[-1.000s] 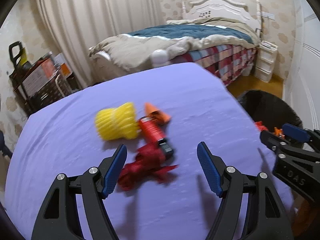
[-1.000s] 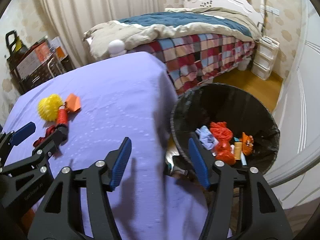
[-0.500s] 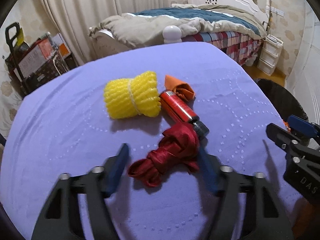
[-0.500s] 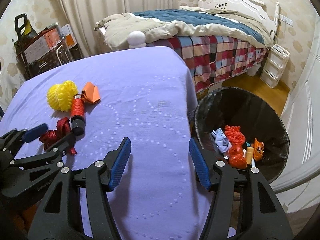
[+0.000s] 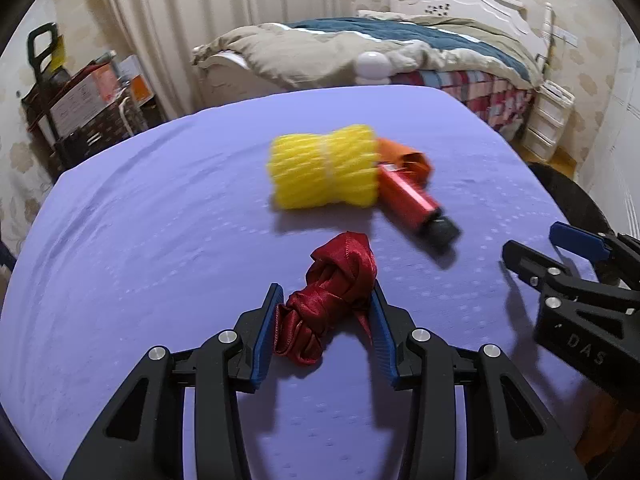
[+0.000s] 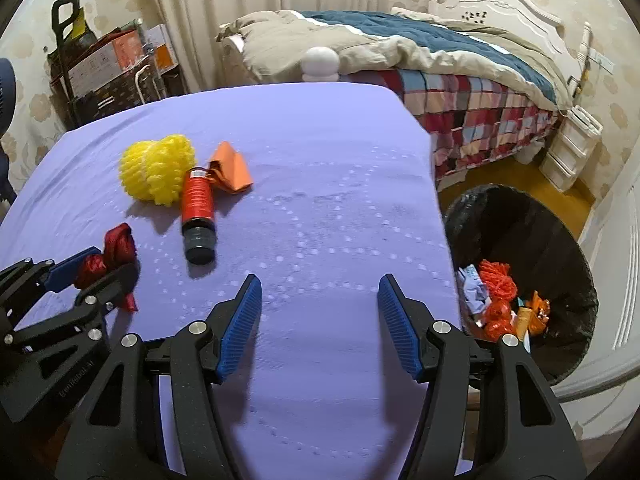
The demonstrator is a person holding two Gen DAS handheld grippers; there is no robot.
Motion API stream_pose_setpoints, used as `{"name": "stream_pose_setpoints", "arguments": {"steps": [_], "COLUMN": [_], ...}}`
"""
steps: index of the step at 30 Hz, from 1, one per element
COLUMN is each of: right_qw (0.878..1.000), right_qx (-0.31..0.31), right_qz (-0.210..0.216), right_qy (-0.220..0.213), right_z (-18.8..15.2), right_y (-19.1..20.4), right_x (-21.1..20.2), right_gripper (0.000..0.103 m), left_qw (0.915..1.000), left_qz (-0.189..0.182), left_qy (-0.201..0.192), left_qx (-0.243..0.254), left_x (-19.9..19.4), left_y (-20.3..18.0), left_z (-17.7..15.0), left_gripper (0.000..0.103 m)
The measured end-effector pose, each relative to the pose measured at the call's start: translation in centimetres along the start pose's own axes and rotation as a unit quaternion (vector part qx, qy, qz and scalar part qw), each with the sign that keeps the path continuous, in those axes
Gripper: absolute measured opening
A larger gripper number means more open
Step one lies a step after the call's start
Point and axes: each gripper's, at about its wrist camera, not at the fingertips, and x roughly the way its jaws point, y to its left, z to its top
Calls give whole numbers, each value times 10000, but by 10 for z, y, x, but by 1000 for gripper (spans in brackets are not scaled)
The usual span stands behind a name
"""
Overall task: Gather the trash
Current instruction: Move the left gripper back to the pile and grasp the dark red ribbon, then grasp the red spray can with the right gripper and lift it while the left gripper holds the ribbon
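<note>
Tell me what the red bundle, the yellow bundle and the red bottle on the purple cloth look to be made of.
Red ribbon bundle: looks like satin fabric, glossy, with soft folds and knots.
Yellow foam net: probably foam mesh, matte and bumpy, cinched in the middle.
Red bottle: likely plastic or metal, smooth red body with a dark cap; the frames don't settle which.
</note>
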Motion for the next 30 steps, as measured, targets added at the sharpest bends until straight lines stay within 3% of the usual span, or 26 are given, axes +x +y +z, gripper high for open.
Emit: {"name": "stream_pose_setpoints", "arguments": {"steps": [17, 30], "right_qw": [9990, 9977], "right_qx": [-412, -614], "right_qz": [116, 249], "right_qy": [96, 126], "right_z": [9, 12], "right_y": [41, 66], "right_x": [13, 14], "right_gripper": [61, 59], "left_qw": [9955, 9949], "left_qz": [559, 525], "left_qy": [35, 10], "left_qx": [-759, -859], "left_x": [6, 6], "left_y": [78, 94], "left_z": [1, -1], "left_gripper": [42, 42]}}
